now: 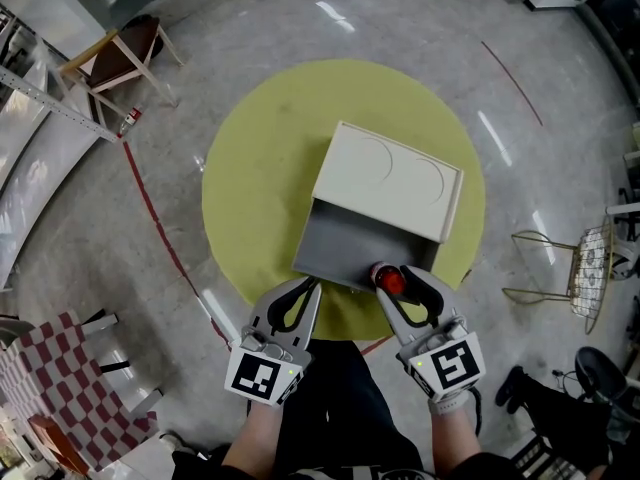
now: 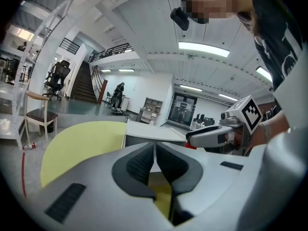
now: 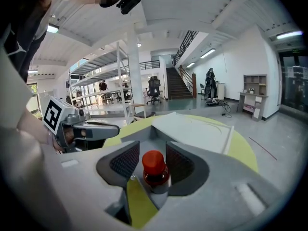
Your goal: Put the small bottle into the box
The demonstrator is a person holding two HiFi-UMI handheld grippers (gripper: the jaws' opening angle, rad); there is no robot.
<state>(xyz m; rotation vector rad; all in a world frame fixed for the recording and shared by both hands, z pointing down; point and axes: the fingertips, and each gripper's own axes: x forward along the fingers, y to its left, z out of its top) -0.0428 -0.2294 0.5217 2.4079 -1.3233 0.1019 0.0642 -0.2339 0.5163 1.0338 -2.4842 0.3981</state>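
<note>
right claw (image 3: 152,154): spread around the bottle (image 3: 155,176), not pinching.
left claw (image 2: 155,160): pressed together, empty.
bottle: looks light, hard, slippery; grab its middle.

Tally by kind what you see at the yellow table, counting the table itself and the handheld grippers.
Round yellow table: 1
Box with open lid: 1
Small red-capped bottle: 1
Grippers, left gripper and right gripper: 2
Total: 5
</note>
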